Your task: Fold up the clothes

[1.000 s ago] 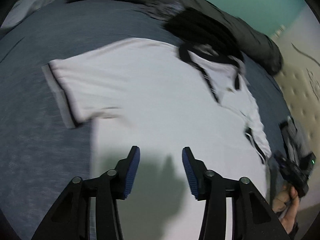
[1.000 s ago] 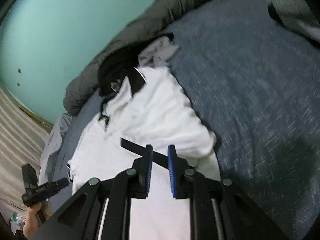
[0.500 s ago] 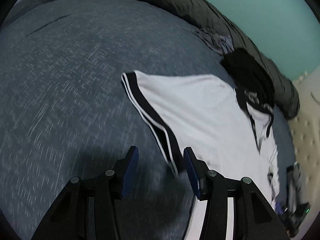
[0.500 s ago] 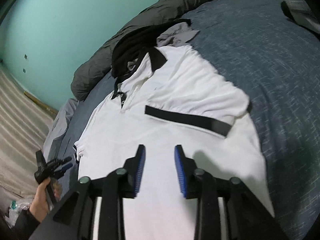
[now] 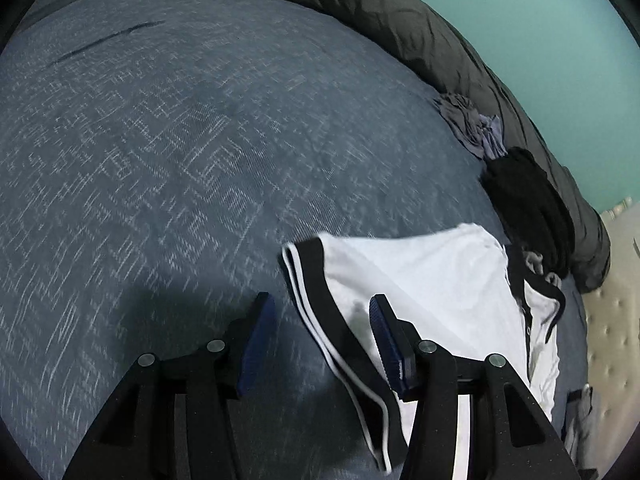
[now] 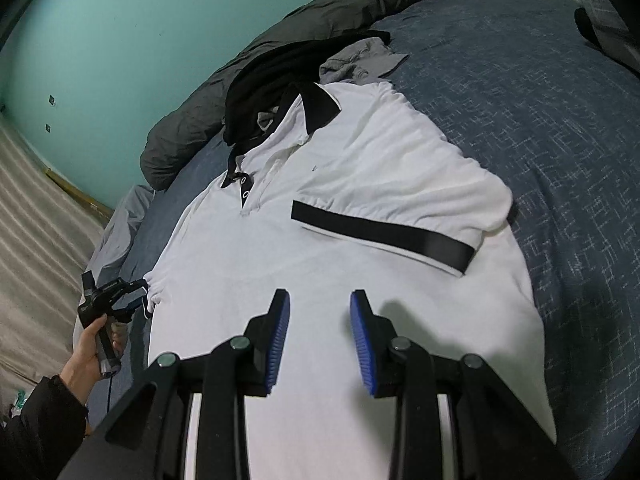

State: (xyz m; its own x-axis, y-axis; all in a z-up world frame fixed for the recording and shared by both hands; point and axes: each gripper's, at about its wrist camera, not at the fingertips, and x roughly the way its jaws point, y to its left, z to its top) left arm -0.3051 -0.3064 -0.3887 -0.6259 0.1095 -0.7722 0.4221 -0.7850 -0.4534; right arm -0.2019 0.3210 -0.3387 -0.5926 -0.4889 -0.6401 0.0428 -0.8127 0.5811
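Black gripper frames point(image 6: 320, 340) with blue ribbed pads, silver screws.

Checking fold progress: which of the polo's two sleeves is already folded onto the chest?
The sleeve by the right gripper; its black cuff lies across the white front. The other sleeve, between the left gripper's fingers, lies spread on the bedspread.

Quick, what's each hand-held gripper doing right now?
Left hand-held gripper: open, straddling the sleeve cuff.
Right hand-held gripper: open, over the white polo shirt.
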